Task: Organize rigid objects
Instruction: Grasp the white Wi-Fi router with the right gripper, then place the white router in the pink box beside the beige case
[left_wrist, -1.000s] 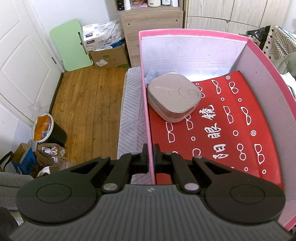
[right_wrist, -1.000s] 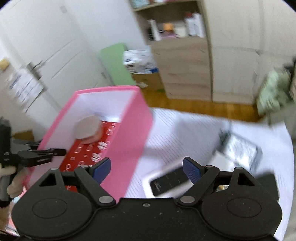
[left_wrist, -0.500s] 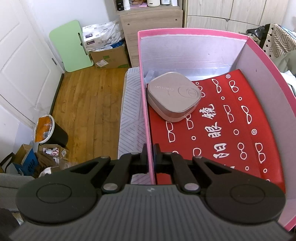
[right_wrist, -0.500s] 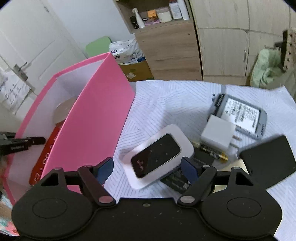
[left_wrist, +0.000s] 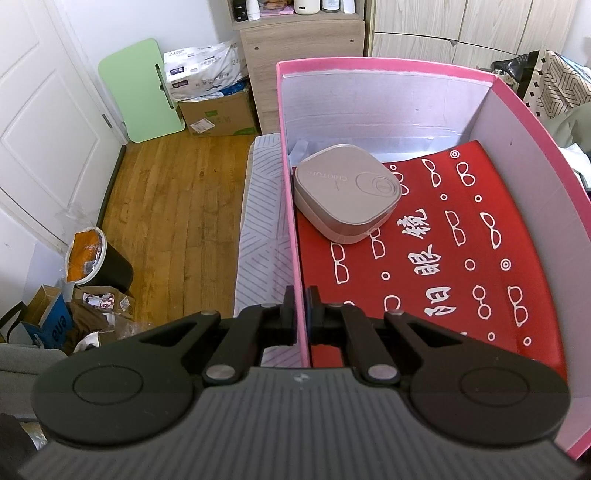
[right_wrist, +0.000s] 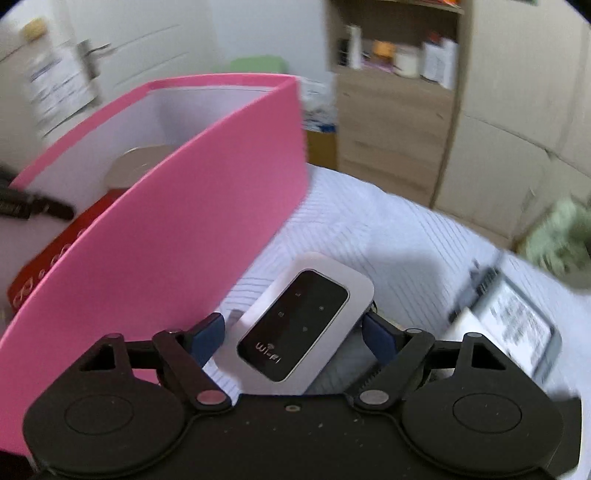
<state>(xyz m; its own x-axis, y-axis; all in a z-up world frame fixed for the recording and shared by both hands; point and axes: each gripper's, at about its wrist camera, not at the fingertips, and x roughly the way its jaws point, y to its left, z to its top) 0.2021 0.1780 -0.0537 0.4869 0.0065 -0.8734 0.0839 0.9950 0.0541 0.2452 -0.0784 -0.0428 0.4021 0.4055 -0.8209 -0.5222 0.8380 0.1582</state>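
Observation:
My left gripper (left_wrist: 300, 308) is shut on the left wall of the pink box (left_wrist: 290, 206). Inside the box a grey rounded case (left_wrist: 345, 192) lies on a red cloth with white glasses prints (left_wrist: 461, 266). In the right wrist view the pink box (right_wrist: 184, 236) stands to the left. My right gripper (right_wrist: 293, 334) is open, its blue pads on either side of a white Wi-Fi device with a black face (right_wrist: 299, 321) lying on the white striped cover. The pads stand apart from it.
A grey hard drive (right_wrist: 517, 325) and a white block (right_wrist: 461, 325) lie to the right on the bed cover (right_wrist: 369, 229). Wooden floor (left_wrist: 166, 206), a bin (left_wrist: 99, 258) and cardboard boxes (left_wrist: 218, 110) are left of the bed. Cabinets stand behind.
My right gripper has swung down and forward to the Wi-Fi device, which now sits between its open fingers. My left gripper has stayed clamped on the box wall.

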